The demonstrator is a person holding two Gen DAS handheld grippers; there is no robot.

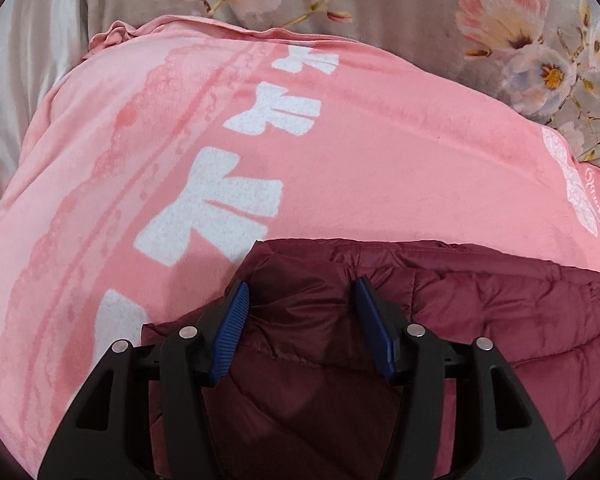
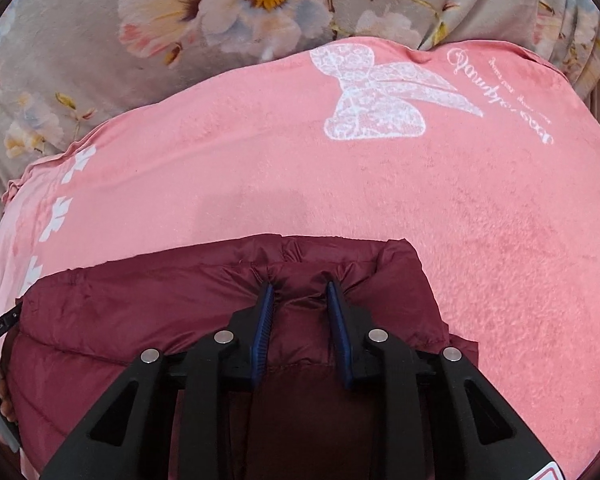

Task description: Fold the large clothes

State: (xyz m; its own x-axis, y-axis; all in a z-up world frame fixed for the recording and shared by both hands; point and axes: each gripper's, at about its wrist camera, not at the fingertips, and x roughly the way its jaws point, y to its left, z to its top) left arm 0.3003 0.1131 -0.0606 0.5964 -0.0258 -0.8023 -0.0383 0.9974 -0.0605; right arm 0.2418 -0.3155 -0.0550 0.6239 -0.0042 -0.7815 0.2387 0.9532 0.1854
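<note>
Both tools work a maroon puffer jacket (image 1: 440, 300) on a pink blanket (image 1: 360, 160); left tool (image 1: 300, 296) stands apart, right tool (image 2: 300, 292) pinches the jacket's fold; slick padding may slip free.

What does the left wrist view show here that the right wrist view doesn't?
Only the left wrist view shows the left tongs standing apart over the maroon puffer jacket, plus a column of big white bow prints up close.

Only the right wrist view shows the right tongs pinching a bunched fold of the jacket, and the white lace butterfly print whole.

Both show the jacket lying on the pink blanket over floral bedding.
</note>
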